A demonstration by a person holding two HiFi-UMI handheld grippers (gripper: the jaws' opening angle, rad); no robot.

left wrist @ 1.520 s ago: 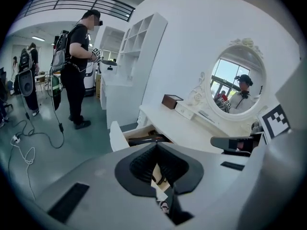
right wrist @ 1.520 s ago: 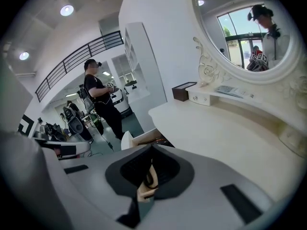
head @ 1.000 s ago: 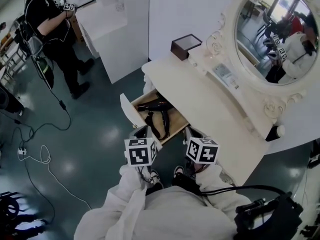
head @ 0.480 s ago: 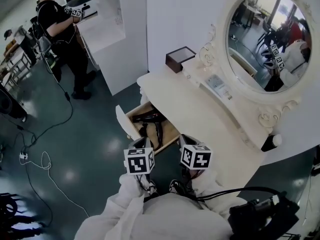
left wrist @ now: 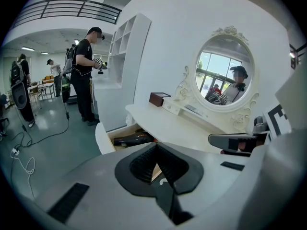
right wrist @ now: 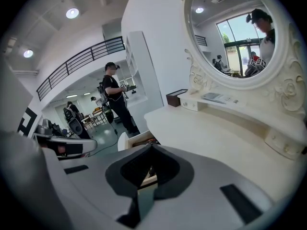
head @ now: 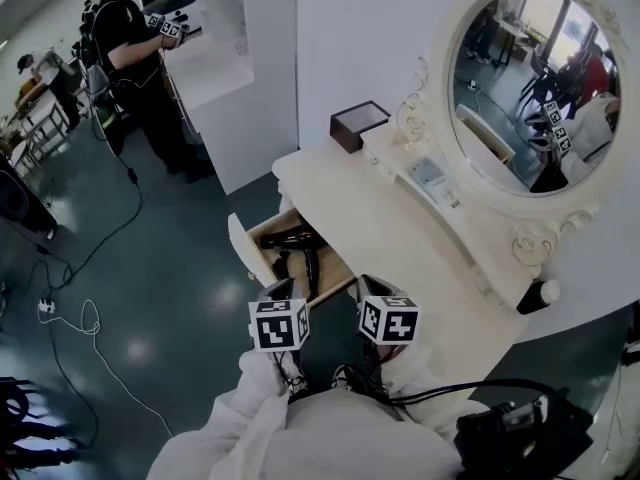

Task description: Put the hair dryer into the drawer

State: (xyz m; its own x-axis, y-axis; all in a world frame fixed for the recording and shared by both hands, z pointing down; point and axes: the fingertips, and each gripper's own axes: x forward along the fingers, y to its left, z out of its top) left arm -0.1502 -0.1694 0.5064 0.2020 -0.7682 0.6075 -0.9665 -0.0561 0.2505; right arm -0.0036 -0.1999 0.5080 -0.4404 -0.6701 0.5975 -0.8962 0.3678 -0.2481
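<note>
Inside the open drawer (head: pixel 238 251) at the front of the white bench (head: pixel 400 233) lies the black hair dryer (head: pixel 298 250). Its barrel lies across the back and its handle runs towards the drawer's front. From the head view its near end is cut off by the drawer's edge, and a dark tangle beside the handle may be its cord. The left gripper view shows only the barrel (left wrist: pixel 134 139) over the drawer wall, and the right gripper view shows hardly any of it.

Both grippers hang side by side just short of the drawer, slanting down towards it, held out from white sleeves (head: pixel 255 408). The left gripper (head: pixel 277 290) has its fingers pressed together with nothing between them. The right gripper (head: pixel 366 286) is the same, closed and empty, with only a sliver of the drawer showing past its fingers.

At the back of the bench stand a brown box (head: pixel 360 125) and an oval mirror (head: pixel 530 78), which reflects the wearer and the marker cubes. Well apart to the left, a person in black (head: pixel 140 58) stands by a white shelf unit (head: pixel 225 58). Cables (head: pixel 90 318) trail over the floor.
</note>
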